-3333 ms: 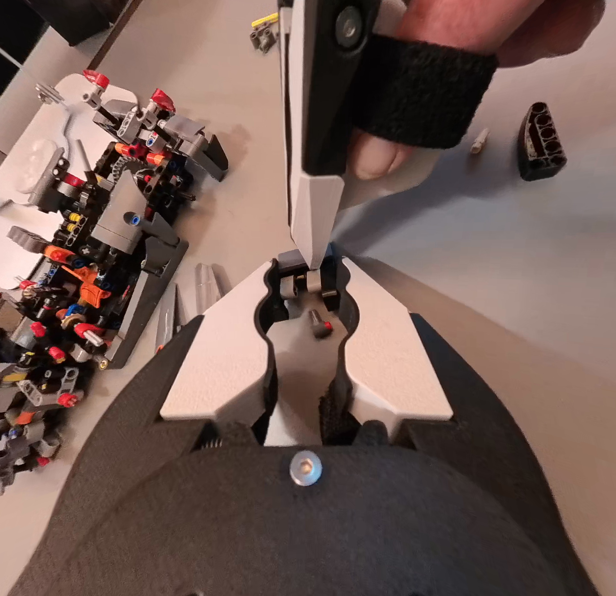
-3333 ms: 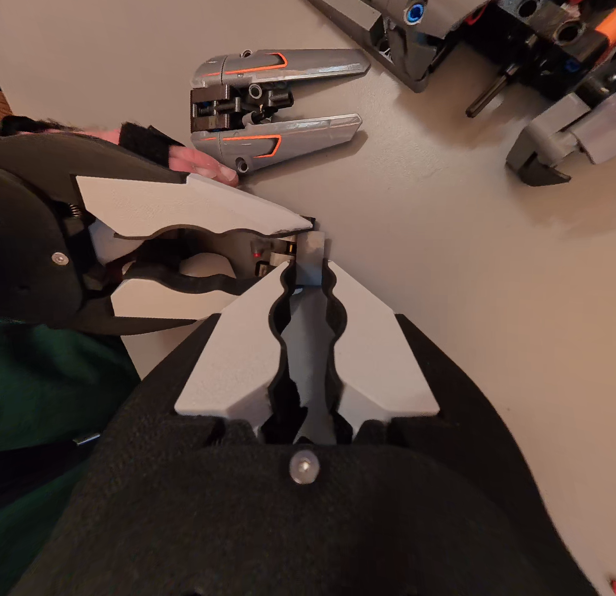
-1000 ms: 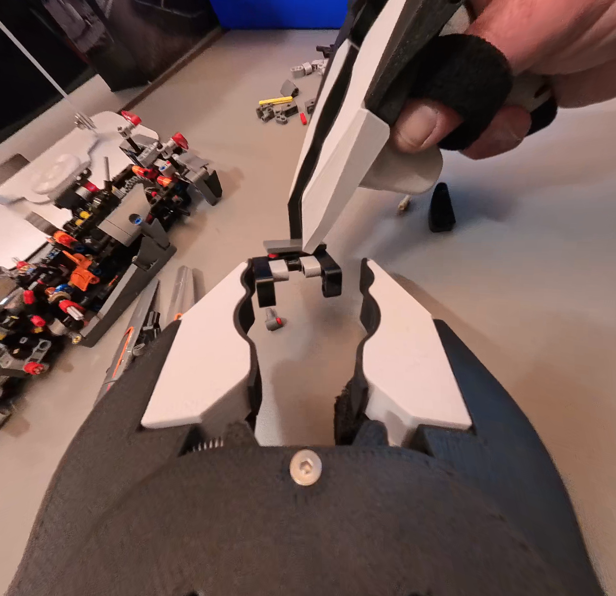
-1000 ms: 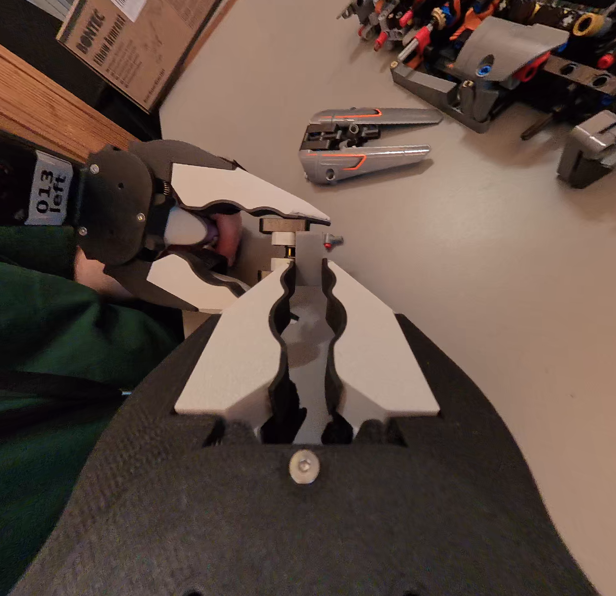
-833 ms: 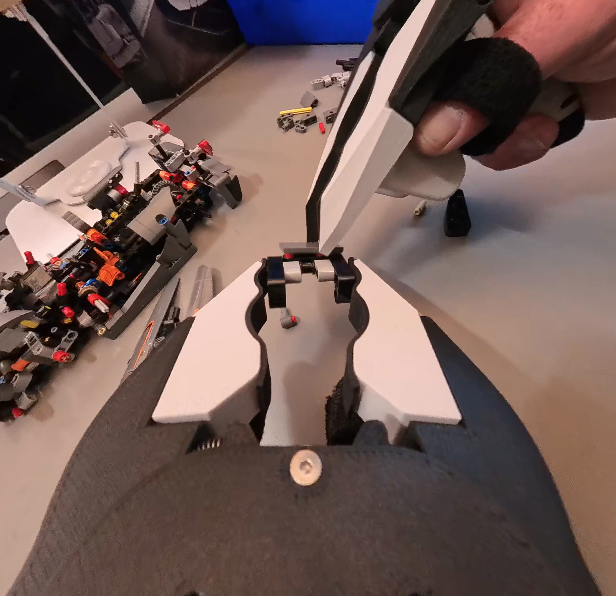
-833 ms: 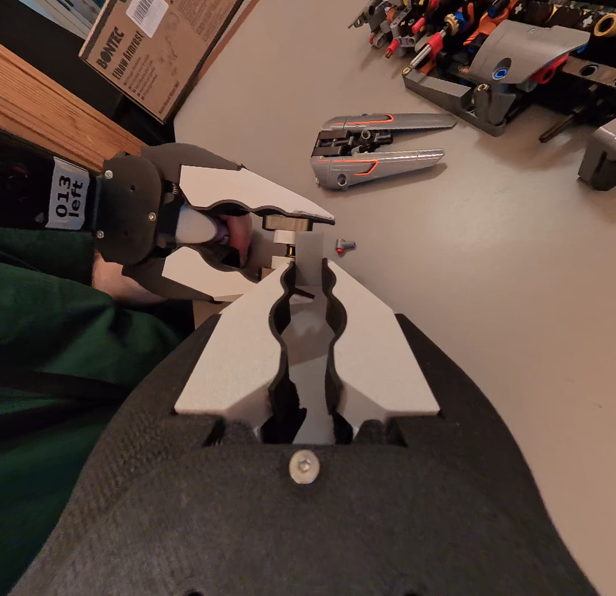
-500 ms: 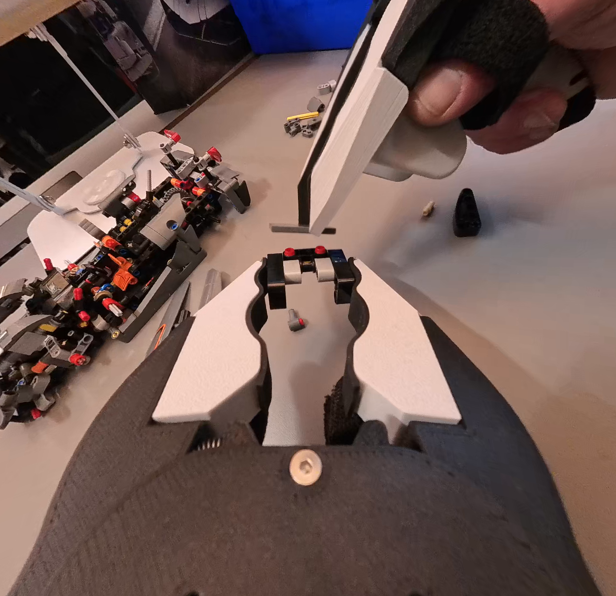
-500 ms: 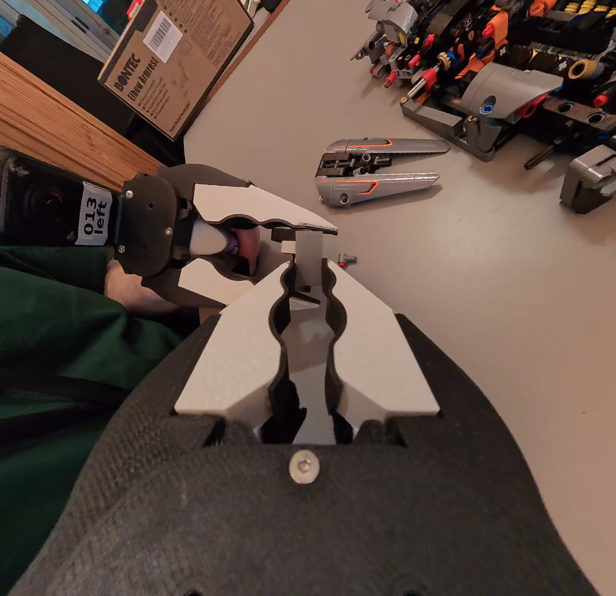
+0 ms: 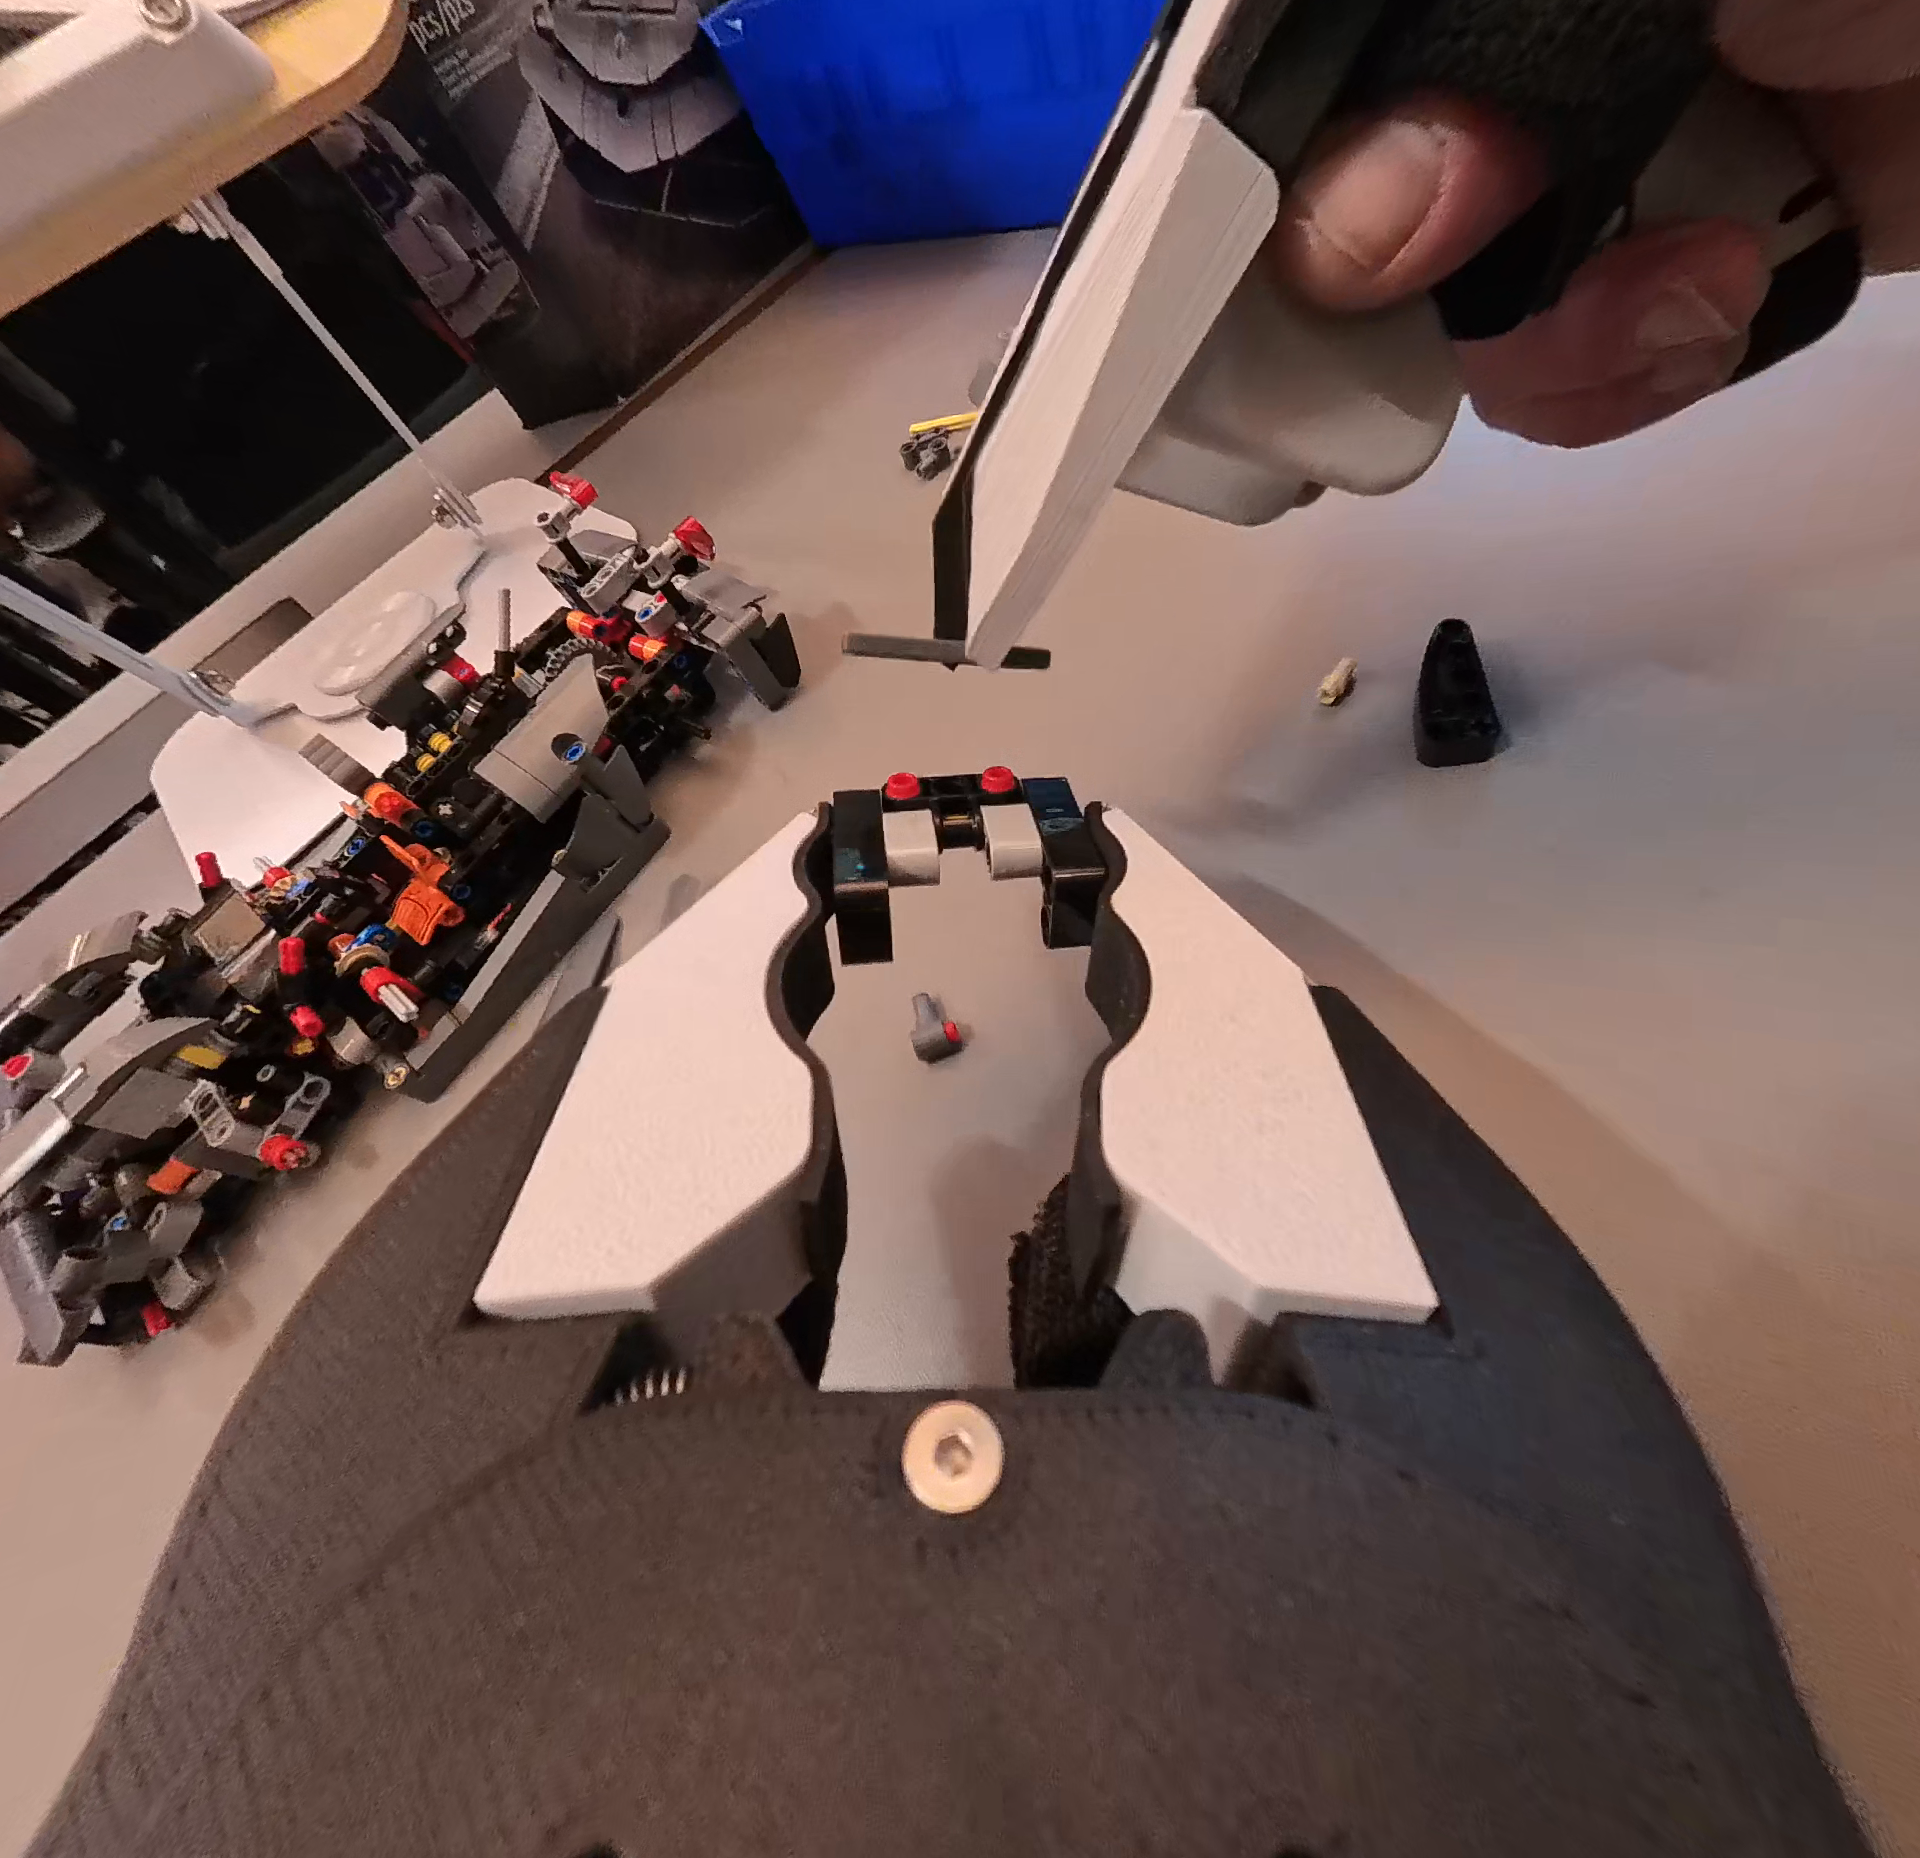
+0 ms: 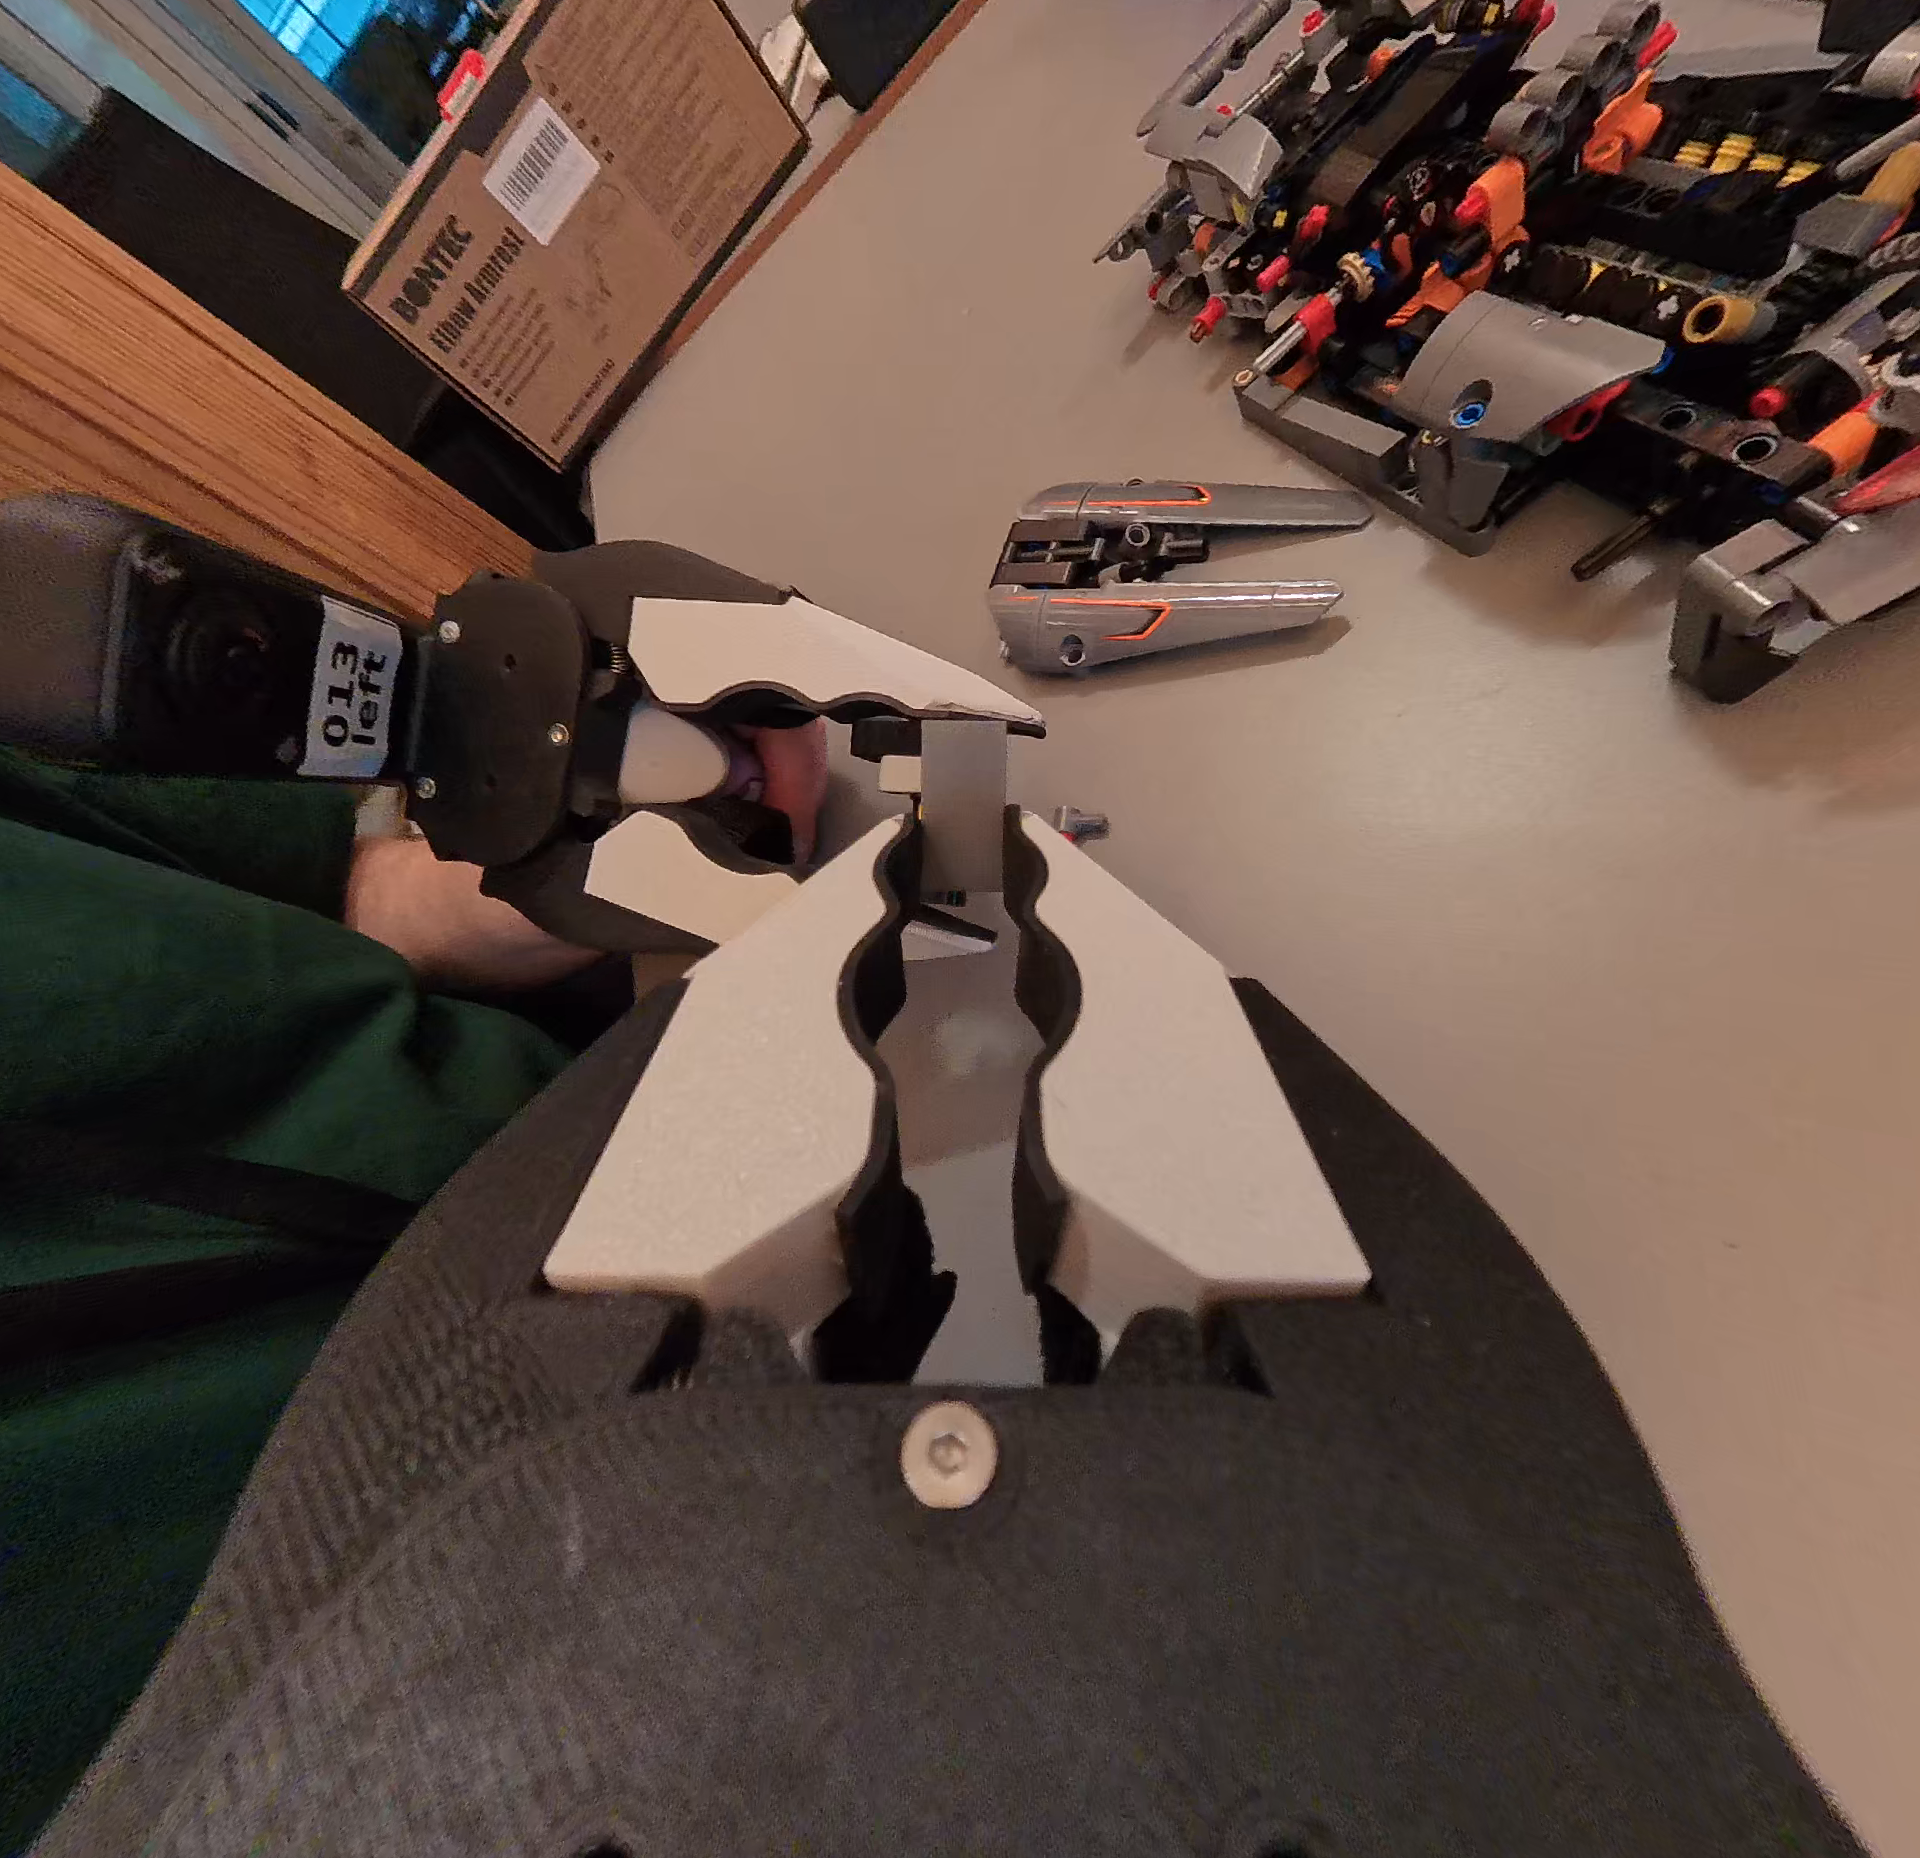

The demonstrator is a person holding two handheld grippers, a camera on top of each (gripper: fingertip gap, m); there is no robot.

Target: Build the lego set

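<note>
Currently I am holding the small black sub-assembly with my left gripper, whose 2 jaws are clamping its black side arms; its 2 red studs are facing up, above the grey table. My right gripper is pinching a flat grey plate, which is hanging level above the studs and clear of them. Judging from this, I am fitting the plate onto the studs. To do it well, I am keeping the plate flat, centring it over both red studs, and pressing straight down while the left jaws are bracing the arms; a tilted press would likely seat only 1 stud. A loose grey pin with a red tip is lying on the table beneath the sub-assembly. Farther left, the large partly built model is sitting on the table, with a grey-and-orange wing piece beside it and a black curved brick well apart to the right.
</note>
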